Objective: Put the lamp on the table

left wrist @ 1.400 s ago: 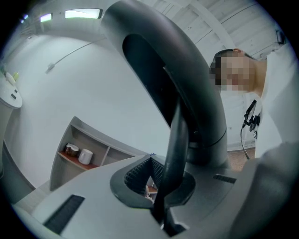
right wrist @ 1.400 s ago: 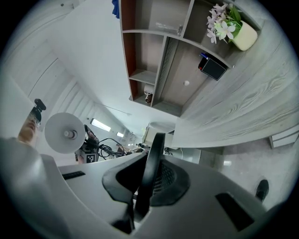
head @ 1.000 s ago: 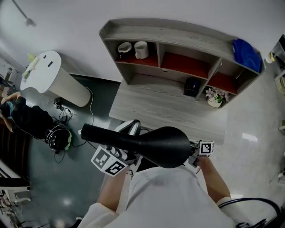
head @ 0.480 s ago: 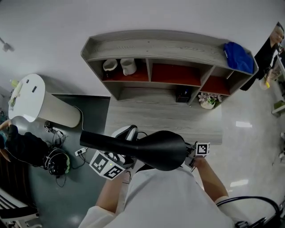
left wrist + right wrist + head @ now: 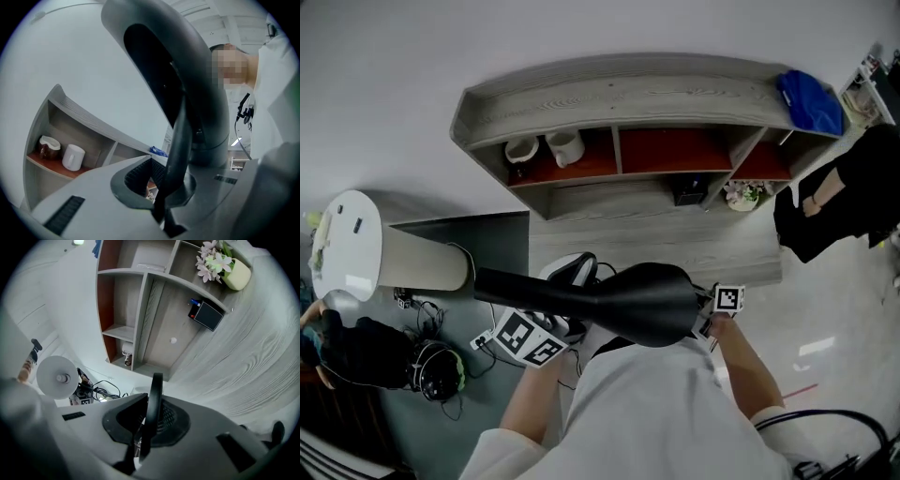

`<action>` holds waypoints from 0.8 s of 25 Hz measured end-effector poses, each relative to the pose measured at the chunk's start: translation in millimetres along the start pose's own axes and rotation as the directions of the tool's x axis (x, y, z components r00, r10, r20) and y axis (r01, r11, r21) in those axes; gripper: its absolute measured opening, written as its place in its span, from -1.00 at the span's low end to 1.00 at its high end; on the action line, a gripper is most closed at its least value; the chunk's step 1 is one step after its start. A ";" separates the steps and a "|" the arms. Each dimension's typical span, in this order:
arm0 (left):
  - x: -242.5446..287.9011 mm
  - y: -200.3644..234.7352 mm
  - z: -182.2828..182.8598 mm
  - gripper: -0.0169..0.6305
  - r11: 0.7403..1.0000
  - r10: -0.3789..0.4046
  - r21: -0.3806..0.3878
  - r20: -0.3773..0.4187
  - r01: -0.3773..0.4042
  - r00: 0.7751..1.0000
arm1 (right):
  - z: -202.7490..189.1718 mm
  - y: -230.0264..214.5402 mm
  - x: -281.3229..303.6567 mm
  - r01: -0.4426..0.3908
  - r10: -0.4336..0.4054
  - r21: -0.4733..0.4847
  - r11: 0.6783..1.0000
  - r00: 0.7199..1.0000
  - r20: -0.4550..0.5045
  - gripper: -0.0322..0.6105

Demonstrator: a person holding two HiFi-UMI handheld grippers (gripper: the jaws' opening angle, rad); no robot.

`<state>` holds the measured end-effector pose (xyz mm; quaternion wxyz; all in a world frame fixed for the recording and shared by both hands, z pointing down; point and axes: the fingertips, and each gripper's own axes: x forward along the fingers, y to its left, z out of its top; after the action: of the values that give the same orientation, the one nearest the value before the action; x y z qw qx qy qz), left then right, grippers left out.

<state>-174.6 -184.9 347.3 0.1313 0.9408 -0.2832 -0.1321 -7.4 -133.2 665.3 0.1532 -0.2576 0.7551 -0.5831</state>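
Head view is showing the black lamp (image 5: pixel 647 305) being held up off the table (image 5: pixel 581 234). It is lying crosswise in the air by the table's near edge, against the person's white shirt, with its long neck reaching out past the table's left corner.

Left gripper (image 5: pixel 164 208) is clamping a thin black edge of the lamp between its jaws, and the lamp's curved body is rising right above it in the left gripper view. Right gripper (image 5: pixel 143 437) is pinching a thin black rim of the lamp, its jaws nearly together on it, at the end nearer the table's right side.

On the table's far half a grey shelf unit (image 5: pixel 628 89) is standing. It is holding two mugs (image 5: pixel 565 147) in its left bay and a blue cloth (image 5: pixel 811 101) on top. A small black box (image 5: pixel 689 192) and a flower pot (image 5: pixel 743 194) are sitting nearer the table's right end.

A white round-topped stand (image 5: pixel 356 248) is sitting on the floor left of the table, and a person in dark clothing (image 5: pixel 834 202) is standing off the table's right end.
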 end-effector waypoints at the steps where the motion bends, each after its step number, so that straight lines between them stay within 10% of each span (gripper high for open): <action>1: 0.9 6.0 -1.8 -0.92 1.000 -0.010 0.000 -0.003 0.010 1.000 | 1.9 -1.5 5.7 -0.004 0.004 -0.009 1.000 1.000 0.010 -0.83; 20: 58.4 107.7 -87.1 -0.92 0.998 -0.035 -0.047 -0.109 0.030 0.993 | 47.9 -131.3 45.2 0.205 -0.205 0.055 0.977 0.979 -0.018 -0.83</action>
<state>-153.2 -289.7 452.9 0.1657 0.9480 -0.2570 -0.0889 8.6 -221.8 781.4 0.0949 -0.3261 0.7086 -0.6185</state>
